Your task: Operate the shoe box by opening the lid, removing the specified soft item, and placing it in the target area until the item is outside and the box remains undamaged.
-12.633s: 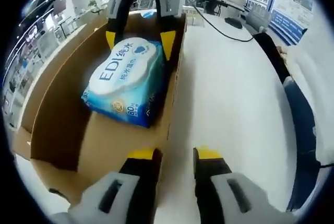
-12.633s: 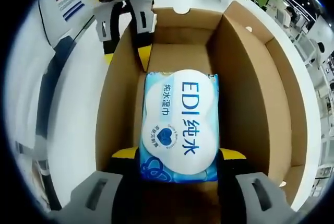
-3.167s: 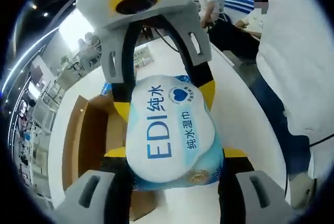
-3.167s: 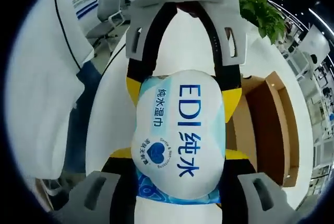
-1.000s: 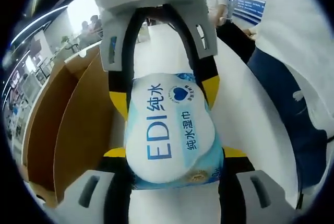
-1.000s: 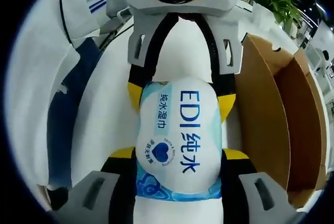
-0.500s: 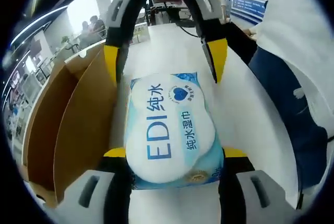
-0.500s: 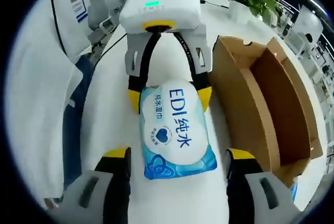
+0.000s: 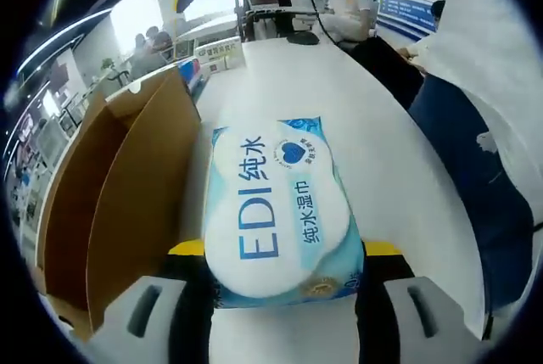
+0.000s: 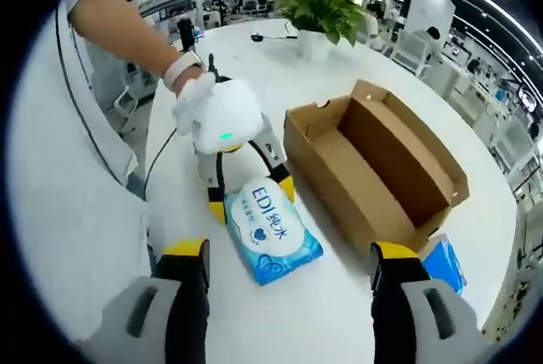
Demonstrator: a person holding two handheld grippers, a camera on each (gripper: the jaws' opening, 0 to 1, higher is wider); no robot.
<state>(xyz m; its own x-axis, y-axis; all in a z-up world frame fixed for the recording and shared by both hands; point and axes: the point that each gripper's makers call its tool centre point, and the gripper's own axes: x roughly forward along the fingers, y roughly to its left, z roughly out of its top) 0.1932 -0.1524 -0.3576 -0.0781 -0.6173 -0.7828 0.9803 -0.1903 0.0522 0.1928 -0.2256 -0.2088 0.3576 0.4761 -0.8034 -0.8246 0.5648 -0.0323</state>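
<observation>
My left gripper clamped on near end of EDI wet-wipes pack, pack lay flat on white table, just beside open shoe box, outside it. My right gripper held above table, jaws wide apart, nothing between. Box upright, cardboard intact. Potted plant near far table edge.

Left claw is clamped low at the table; right claw, raised, gapes wide.

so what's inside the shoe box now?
Nothing visible inside the shoe box: bare cardboard floor in the right gripper view. The near wall hides a strip of floor. The wipes pack lies outside on the table.
</observation>
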